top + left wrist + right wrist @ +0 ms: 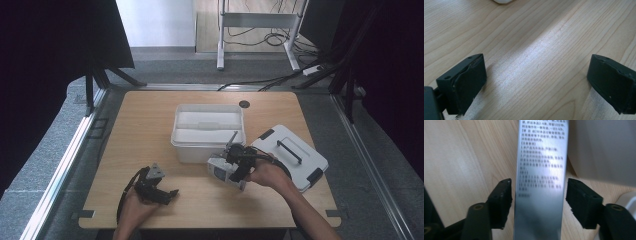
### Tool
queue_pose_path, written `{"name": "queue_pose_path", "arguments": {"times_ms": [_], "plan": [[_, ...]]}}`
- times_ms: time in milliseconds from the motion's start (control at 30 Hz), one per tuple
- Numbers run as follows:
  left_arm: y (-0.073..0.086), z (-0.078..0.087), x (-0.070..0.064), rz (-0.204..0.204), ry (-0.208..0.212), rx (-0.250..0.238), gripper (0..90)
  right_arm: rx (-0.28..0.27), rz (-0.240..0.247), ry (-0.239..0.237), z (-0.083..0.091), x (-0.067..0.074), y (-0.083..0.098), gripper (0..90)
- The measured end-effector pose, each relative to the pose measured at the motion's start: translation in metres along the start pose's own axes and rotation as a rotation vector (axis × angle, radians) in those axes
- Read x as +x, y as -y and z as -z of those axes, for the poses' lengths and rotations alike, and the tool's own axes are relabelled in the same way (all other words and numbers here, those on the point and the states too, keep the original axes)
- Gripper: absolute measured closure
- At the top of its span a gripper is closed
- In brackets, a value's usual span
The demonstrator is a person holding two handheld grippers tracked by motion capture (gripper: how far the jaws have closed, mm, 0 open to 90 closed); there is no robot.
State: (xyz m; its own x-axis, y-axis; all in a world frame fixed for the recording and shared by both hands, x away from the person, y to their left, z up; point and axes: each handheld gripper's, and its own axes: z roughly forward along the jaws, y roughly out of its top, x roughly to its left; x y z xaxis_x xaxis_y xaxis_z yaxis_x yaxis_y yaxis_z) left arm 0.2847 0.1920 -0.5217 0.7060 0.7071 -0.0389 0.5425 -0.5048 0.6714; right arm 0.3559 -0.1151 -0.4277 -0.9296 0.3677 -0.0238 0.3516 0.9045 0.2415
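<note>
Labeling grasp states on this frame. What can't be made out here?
- Right tool contact on the grey printed box: right gripper view shows its jaws beside the box; whether the pads press is unclear.
- Box print: blurred, unreadable; top and bottom cut by the frame edges.
- White tub: in the high view its near wall hides the floor, contents unknown.

Even overhead light on the pale wooden table (150, 150); dark curtains flank it. A soft sheen streaks the wood in the left gripper view. The silvery printed box (540, 182) glares, its lower text blurred.
</note>
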Motion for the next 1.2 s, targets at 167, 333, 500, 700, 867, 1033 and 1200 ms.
{"name": "queue_pose_path", "arguments": {"times_ms": [167,333,500,700,867,1033,1200], "plan": [[0.000,0.000,0.000,0.000,0.000,0.000,2.2,0.013,0.007,0.011,-0.004,0.003,-0.003,54.6],[0.000,0.000,0.000,0.000,0.000,0.000,2.2,-0.013,0.015,0.018,0.008,0.009,0.000,54.9],[0.000,0.000,0.000,0.002,0.002,0.002,2.2,-0.029,0.056,-0.003,0.021,0.029,0.003,54.9],[0.000,0.000,0.000,-0.001,0.002,0.003,2.2,-0.034,0.115,-0.012,0.025,0.061,0.009,54.9],[0.000,0.000,0.000,-0.001,0.001,0.002,2.2,-0.044,0.144,-0.027,0.024,0.080,0.014,54.9],[0.000,0.000,0.000,0.000,0.001,0.002,2.2,-0.040,0.152,-0.037,0.019,0.090,0.022,54.9],[0.000,0.000,0.000,-0.001,0.001,0.002,2.2,-0.028,0.141,-0.051,0.011,0.090,0.029,54.5]]}}
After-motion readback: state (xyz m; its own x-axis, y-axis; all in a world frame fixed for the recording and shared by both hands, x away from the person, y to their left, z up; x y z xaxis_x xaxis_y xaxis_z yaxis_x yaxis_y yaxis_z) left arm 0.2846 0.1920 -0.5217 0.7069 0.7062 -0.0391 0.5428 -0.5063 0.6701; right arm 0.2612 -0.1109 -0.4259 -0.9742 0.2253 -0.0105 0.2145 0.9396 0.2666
